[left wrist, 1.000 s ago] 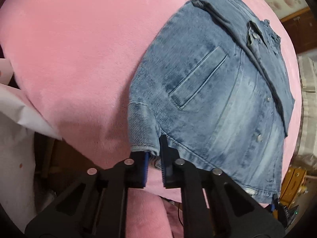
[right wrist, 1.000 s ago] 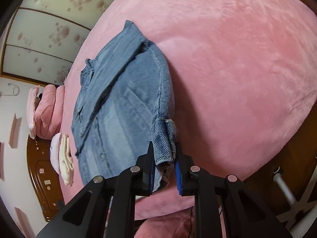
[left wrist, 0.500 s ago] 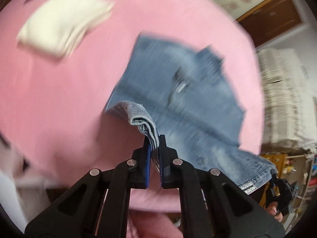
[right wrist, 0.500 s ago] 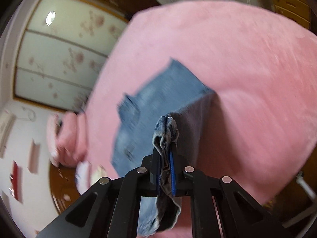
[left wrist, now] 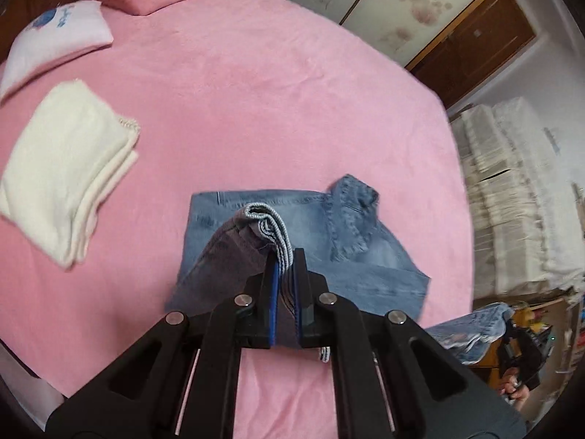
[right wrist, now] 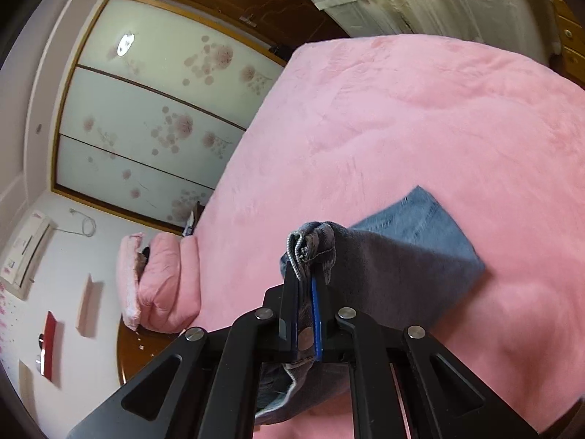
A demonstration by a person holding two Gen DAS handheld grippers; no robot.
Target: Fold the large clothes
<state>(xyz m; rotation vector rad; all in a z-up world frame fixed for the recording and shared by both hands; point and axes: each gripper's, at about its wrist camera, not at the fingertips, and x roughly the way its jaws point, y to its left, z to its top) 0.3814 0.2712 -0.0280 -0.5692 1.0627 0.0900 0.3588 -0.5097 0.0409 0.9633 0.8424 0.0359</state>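
Mid-fold: your left gripper (left wrist: 284,256) and right gripper (right wrist: 305,274) each clamp a hem corner of the denim jacket (left wrist: 373,256), lifted above the pink bed (left wrist: 256,109); carry toward twelve o'clock, then lay flat.

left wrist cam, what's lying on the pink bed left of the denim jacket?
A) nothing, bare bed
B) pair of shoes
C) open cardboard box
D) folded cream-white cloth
D: a folded cream-white cloth lies flat on the pink bed, apart from the denim jacket and to its left, below a white pillow.
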